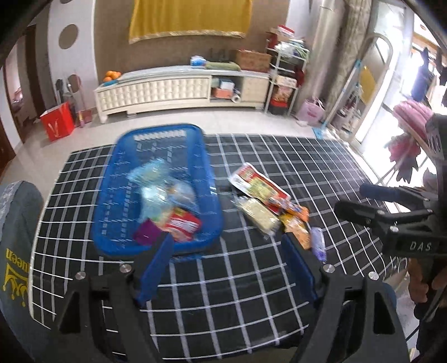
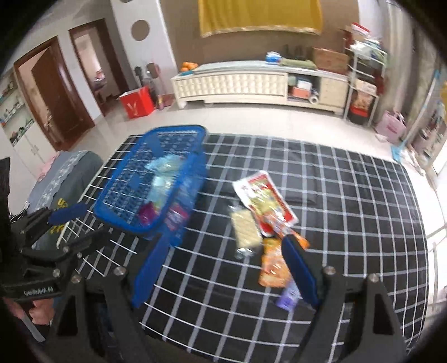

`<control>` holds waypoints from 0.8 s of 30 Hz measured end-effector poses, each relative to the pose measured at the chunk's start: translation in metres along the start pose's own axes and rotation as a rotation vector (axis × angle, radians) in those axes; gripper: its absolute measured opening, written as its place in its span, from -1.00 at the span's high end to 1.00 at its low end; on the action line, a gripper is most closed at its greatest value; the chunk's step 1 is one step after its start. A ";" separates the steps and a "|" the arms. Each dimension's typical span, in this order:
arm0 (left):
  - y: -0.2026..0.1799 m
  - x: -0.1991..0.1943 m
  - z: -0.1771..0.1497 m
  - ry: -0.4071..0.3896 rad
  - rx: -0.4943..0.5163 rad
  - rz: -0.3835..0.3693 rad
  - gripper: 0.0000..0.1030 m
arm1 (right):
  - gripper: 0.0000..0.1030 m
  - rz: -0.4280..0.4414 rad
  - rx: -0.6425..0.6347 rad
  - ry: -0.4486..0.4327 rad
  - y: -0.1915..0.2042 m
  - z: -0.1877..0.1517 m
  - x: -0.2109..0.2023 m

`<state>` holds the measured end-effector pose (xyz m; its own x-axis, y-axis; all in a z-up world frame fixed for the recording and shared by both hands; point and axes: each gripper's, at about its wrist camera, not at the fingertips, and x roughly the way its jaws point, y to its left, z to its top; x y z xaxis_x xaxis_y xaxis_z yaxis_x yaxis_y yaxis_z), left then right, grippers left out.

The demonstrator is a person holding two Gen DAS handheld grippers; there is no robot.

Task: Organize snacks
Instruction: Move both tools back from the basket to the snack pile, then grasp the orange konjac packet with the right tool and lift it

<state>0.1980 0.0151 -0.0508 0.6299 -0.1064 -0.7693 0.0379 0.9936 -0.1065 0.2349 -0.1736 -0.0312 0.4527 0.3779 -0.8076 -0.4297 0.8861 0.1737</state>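
Blue plastic basket [image 1: 206, 178], perforated walls, smooth. Matt black checked cloth over table [image 2: 349, 195]. Glossy film snack packets [image 2: 265, 198]. Matt black plastic hand-held gripper [image 1: 227, 245], bright metal screws.

Black tablecloth [image 2: 349, 195] with white grid covers the table. Cream TV cabinet [image 2: 251, 83] along the far wall, oranges [image 2: 188, 66] on its left end, cardboard box [image 2: 331, 60] on the right. Yellow cloth [image 2: 259, 16] hangs above. Red box [image 2: 137, 102] on floor left, white shelf rack [image 2: 363, 83] right, pink bag [image 2: 391, 127] beside it.
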 end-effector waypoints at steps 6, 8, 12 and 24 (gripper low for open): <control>-0.039 0.025 -0.016 0.046 0.019 -0.023 -0.51 | -0.68 -0.017 0.037 0.032 -0.040 -0.026 0.005; -0.047 0.033 -0.022 0.062 0.015 -0.027 -0.51 | -0.68 -0.010 0.054 0.054 -0.051 -0.033 0.013; -0.054 0.050 -0.033 0.098 0.007 -0.018 -0.51 | -0.68 -0.001 0.073 0.090 -0.066 -0.046 0.028; -0.047 0.094 -0.060 0.136 -0.037 0.082 -0.51 | -0.68 0.008 -0.009 0.234 -0.071 -0.056 0.109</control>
<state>0.2091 -0.0439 -0.1554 0.5192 -0.0320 -0.8541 -0.0395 0.9973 -0.0614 0.2711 -0.2100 -0.1630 0.2558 0.3114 -0.9152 -0.4403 0.8803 0.1765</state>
